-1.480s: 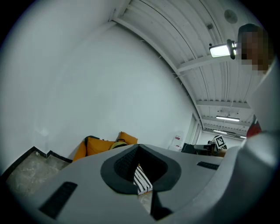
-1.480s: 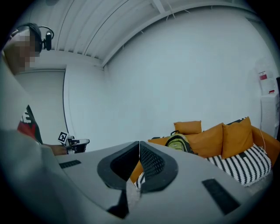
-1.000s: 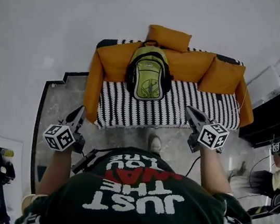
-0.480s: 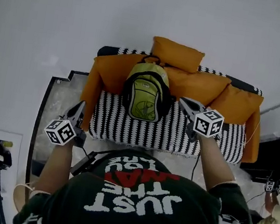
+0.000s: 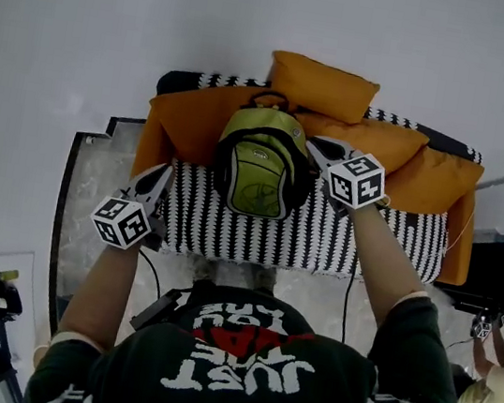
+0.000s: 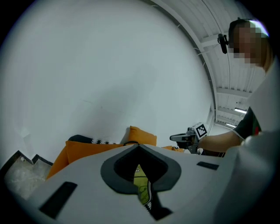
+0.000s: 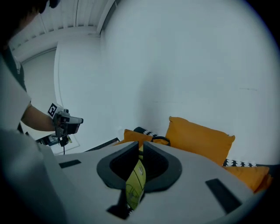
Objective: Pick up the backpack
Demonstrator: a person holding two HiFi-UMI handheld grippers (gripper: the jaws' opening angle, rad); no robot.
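The green-and-black fabric backpack (image 5: 261, 161) leans on the striped, orange-cushioned sofa (image 5: 322, 240), unheld. The 2 tools, left gripper (image 5: 163, 174) and right gripper (image 5: 315, 145), flank it with jaws together, empty. Gripping and lifting look left to do.

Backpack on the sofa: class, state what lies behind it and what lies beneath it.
Behind the backpack stand orange cushions. Beneath it lies the black-and-white striped seat. The parts of cushion and seat that it covers cannot be seen.

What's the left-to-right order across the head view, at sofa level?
left gripper → backpack → right gripper → right-end orange cushion
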